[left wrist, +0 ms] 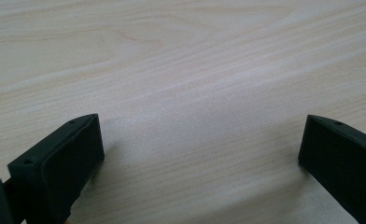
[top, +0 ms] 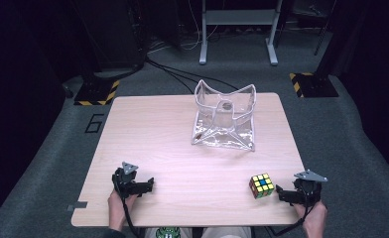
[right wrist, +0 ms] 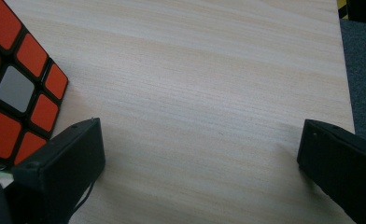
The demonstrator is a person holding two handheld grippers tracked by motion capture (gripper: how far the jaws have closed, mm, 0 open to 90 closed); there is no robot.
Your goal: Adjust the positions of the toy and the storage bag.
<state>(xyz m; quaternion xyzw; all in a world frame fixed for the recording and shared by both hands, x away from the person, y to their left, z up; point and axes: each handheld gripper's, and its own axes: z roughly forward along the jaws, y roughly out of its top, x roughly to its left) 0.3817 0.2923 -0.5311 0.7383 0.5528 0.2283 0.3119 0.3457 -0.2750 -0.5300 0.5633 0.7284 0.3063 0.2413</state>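
Observation:
A scrambled puzzle cube (top: 261, 185) with a mostly yellow top sits near the front right of the wooden table (top: 182, 148). In the right gripper view its orange face (right wrist: 17, 88) fills the left edge, just beyond the left jaw. My right gripper (top: 288, 193) rests at the table's front right corner, open, with bare wood between the jaws (right wrist: 202, 140). At the front left my left gripper (top: 144, 187) lies on the table, also open and holding nothing (left wrist: 202, 140). A hand holds each gripper from the near edge.
A clear plastic container (top: 225, 116) with flared corners stands at the back centre of the table. Beyond the table are a grey carpet floor, cables, a metal stand (top: 237, 29) and yellow-black striped bases (top: 98, 92). The table's right edge (right wrist: 347, 84) lies close to my right gripper.

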